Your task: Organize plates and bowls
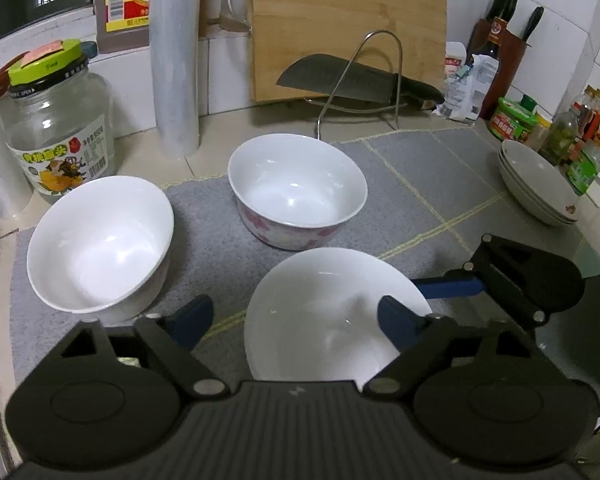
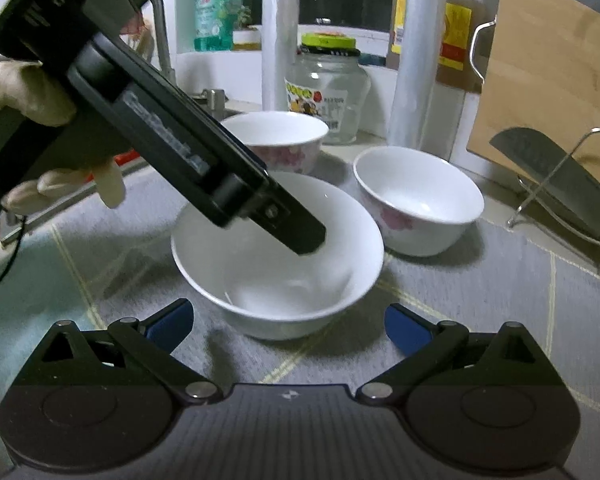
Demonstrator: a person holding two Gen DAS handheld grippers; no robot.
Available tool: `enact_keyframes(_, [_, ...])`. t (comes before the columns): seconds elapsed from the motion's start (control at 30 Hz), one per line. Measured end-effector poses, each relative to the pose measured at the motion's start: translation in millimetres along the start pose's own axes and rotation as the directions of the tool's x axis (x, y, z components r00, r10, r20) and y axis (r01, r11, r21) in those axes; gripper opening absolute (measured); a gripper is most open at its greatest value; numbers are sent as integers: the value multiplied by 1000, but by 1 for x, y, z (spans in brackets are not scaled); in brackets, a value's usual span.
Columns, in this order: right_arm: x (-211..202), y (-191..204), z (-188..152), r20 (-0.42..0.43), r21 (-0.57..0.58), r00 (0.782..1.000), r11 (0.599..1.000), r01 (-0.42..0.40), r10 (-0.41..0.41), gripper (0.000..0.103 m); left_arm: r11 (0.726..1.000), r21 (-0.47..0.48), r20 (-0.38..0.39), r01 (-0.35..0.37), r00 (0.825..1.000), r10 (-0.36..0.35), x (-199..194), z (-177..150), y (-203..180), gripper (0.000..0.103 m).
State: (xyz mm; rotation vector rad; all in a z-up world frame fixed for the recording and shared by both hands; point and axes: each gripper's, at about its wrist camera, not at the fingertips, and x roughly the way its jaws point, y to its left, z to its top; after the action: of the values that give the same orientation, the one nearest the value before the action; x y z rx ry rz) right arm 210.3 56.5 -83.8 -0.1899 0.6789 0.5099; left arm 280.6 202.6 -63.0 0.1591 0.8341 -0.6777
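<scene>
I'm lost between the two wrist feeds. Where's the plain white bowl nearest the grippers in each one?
Left wrist view: the plain bowl sits bottom centre, partly between the left gripper fingers, one finger inside it.
Right wrist view: the same bowl is at centre, ahead of the open right gripper, with the left gripper's finger dipping in from upper left.
Shared landmark: the green-lidded jar.

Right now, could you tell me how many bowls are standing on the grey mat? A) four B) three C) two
B: the nearest plain bowl, the pink-patterned bowl behind it, and the bowl on the left stand apart on the grey mat.
</scene>
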Motion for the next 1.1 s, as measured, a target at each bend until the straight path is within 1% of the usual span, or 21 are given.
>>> enact_keyframes(0.07, [-2, 0, 1, 11, 0, 1000, 1000, -14, 14, 101, 1000, 0, -5, 11, 1000, -11, 1, -1, -1, 81])
enact_keyframes(0.13, [-2, -1, 3, 15, 6, 1000, 1000, -19, 19, 93, 1000, 2, -12, 20, 1000, -20, 2, 0, -1, 77])
enact_keyframes(0.2, [-2, -3, 5, 11, 14, 999, 999, -34, 34, 90, 999, 1, -16, 33, 999, -33, 4, 0, -2, 74])
enact_keyframes(0.23, [-2, -4, 5, 14, 16, 999, 999, -39, 39, 89, 999, 1, -18, 38, 999, -38, 5, 1, -2, 71])
enact_keyframes(0.27, [-2, -4, 5, 15, 18, 999, 999, -40, 40, 89, 999, 3, -20, 43, 999, -43, 5, 1, -3, 67])
enact_keyframes(0.3, [-2, -4, 5, 13, 17, 999, 999, -40, 40, 89, 999, 4, -23, 49, 999, -49, 6, 1, -3, 65])
enact_keyframes(0.8, [-7, -4, 5, 0, 20, 999, 999, -41, 41, 89, 999, 11, -21, 50, 999, -50, 4, 1, -7, 65])
enact_keyframes(1.1, [-26, -10, -1, -10, 25, 1000, 999, -21, 21, 89, 997, 35, -10, 75, 997, -74, 1, 3, -29, 65])
